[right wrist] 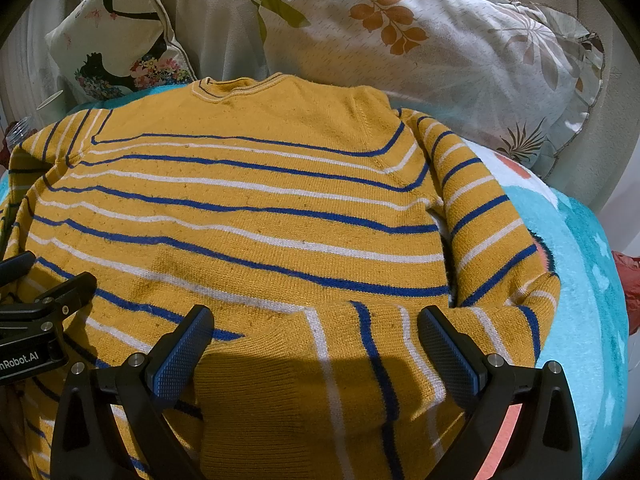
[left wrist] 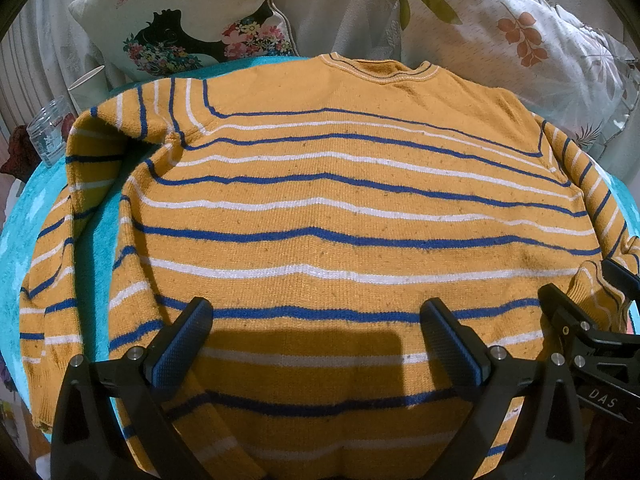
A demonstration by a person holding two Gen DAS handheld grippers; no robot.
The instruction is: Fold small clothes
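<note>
Over the knitted striped sweater (left wrist: 320, 208) both claws, left (left wrist: 316, 330) and right (right wrist: 314, 334), hang spread, gripping nothing

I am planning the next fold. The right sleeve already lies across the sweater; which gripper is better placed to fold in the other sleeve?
Left. The left gripper hovers open over the hem, nearer the left sleeve, which lies spread on the turquoise blanket. The right gripper is over the folded right sleeve.

A mustard sweater (left wrist: 320, 220) with blue and white stripes lies flat on the turquoise blanket (left wrist: 96, 240). Its collar points toward the far edge. One sleeve (right wrist: 360, 360) is folded across the hem.
</note>
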